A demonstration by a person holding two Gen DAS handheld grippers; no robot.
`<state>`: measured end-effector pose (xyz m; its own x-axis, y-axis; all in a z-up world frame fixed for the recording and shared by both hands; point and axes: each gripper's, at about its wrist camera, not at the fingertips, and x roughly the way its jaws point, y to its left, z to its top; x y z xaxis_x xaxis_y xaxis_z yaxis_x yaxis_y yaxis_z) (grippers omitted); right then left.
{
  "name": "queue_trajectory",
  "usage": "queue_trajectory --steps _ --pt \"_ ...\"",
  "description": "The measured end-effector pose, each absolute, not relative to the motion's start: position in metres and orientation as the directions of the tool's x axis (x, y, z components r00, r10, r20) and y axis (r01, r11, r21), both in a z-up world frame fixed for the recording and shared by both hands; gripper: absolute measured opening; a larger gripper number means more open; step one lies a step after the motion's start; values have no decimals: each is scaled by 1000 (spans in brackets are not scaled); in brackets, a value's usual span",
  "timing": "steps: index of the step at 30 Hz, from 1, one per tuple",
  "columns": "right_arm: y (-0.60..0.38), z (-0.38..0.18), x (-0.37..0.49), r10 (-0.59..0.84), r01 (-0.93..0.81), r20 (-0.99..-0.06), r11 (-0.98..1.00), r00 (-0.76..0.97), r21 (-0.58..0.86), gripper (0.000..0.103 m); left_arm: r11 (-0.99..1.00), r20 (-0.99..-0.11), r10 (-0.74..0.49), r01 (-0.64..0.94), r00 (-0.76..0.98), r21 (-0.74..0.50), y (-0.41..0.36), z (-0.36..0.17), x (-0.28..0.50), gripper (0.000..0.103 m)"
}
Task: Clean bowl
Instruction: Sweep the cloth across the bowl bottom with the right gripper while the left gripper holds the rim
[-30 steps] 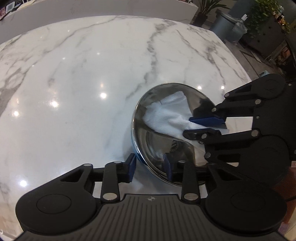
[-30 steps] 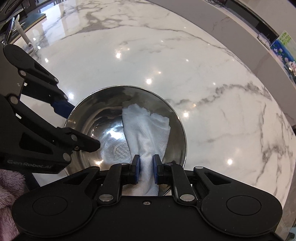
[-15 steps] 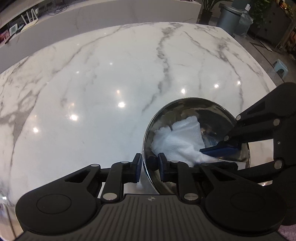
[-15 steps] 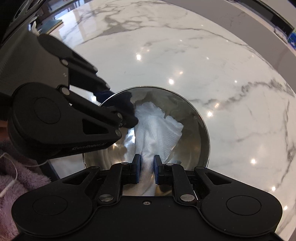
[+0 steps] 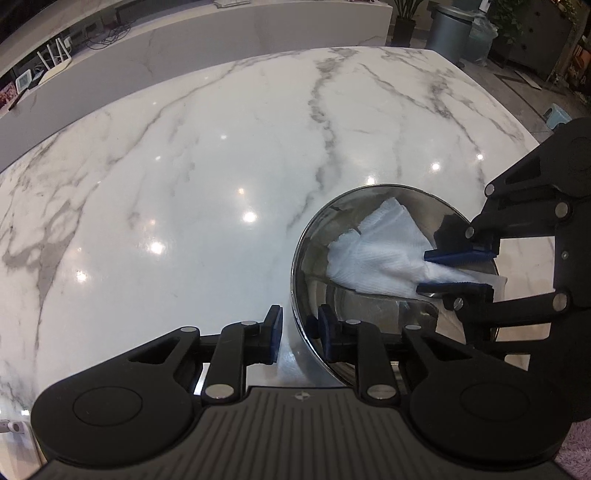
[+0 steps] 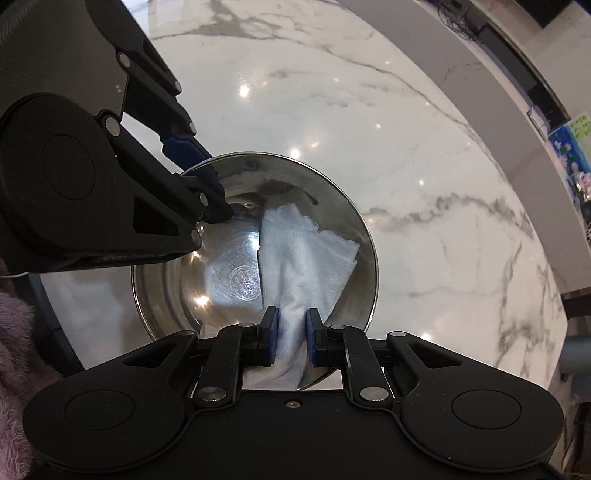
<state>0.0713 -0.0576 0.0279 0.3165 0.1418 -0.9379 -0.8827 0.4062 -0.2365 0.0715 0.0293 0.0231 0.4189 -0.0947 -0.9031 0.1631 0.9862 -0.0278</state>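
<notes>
Right claw (image 6: pixel 290 338) was clamped on a bunched white cloth (image 6: pixel 303 258), which spread fwd into the steel bowl (image 6: pixel 343 221) w/ its far edge against the far inner wall. Left claw (image 5: pixel 298 330) straddled the bowl's rim, one finger outside, one inside; whether pinched on it, can't tell. From the right wrist view the left claw's black linkage blocked the bowl's left side. One bowl, one cloth, two claws. Bowl sat on the marble counter (image 5: pixel 184 166). Beyond: one grey bin (image 5: pixel 448 31) and potted plants.

One steel bowl (image 5: pixel 310 254), one white cloth (image 6: pixel 295 258), two grippers, one marble countertop (image 5: pixel 184 166).
</notes>
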Motion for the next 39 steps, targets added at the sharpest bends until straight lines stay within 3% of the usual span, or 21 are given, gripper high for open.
queue_trajectory --steps 4,7,11,14,22,29,39 --pt "-62 28 78 161 -875 -942 443 293 -197 13 989 -905 -109 137 412 -57 32 23 69 25" --pt "-65 29 78 171 -868 -943 464 285 -178 13 987 -911 -153 101 384 -123 38 20 66 43" --pt "-64 28 78 179 -863 -943 478 280 -165 14 972 -910 -235 62 341 -228 42 12 63 43" --pt "-65 27 80 190 -858 -944 492 269 -145 15 968 -906 -250 77 342 -238 40 11 60 29" --pt "-68 29 81 217 -857 -947 506 236 -98 15 972 -908 -233 82 348 -219 42 12 62 23" --pt "-66 27 82 285 -868 -941 495 185 -21 15 975 -912 -219 118 348 -189 41 13 64 23" --pt "-57 26 72 240 -890 -931 431 275 -151 13 981 -919 -181 134 351 -142 40 16 65 23"
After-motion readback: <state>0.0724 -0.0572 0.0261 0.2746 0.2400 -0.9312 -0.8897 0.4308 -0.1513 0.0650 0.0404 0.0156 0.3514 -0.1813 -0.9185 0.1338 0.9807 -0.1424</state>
